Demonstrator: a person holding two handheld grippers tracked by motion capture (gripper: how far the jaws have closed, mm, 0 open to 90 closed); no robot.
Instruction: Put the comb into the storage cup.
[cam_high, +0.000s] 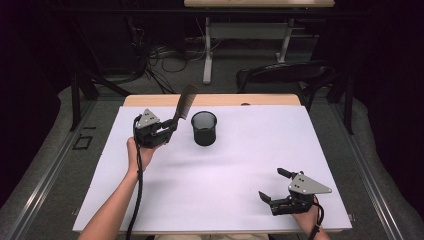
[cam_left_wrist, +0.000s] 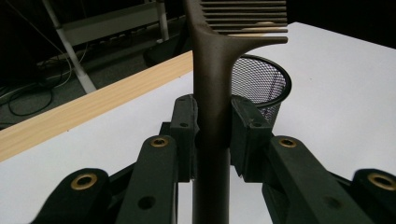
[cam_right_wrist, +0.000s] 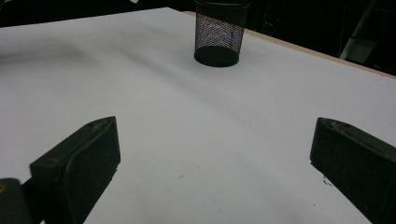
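We saw the long dark brown plastic comb (cam_high: 184, 102) clamped by its handle in the left gripper (cam_high: 171, 125), whose jaws were pressed flat against both sides of the handle (cam_left_wrist: 211, 116). The comb was lifted above the white sheet (cam_high: 225, 170) covering the wooden table (cam_high: 150, 100), and its toothed end rose up and away from the gripper, just to the left of the round black wire-mesh cup (cam_high: 204, 128) in the high view. In the left gripper view the cup (cam_left_wrist: 261, 86) stood directly behind the comb, partly covered by the handle and the right-hand jaw.

The top of the comb's toothed part (cam_left_wrist: 245, 16) was cut off by the upper edge of the left gripper view, so we could not see its tip there. We could not tell whether any tooth hung over the cup's rim.

The comb's long axis ran on from the gripper, tilted upward and toward the far edge of the table, with the teeth facing the cup's side.

The right gripper (cam_high: 274, 186) rested low near the front right corner of the sheet, well apart from the cup (cam_right_wrist: 218, 35), its jaws spread wide with nothing between them.
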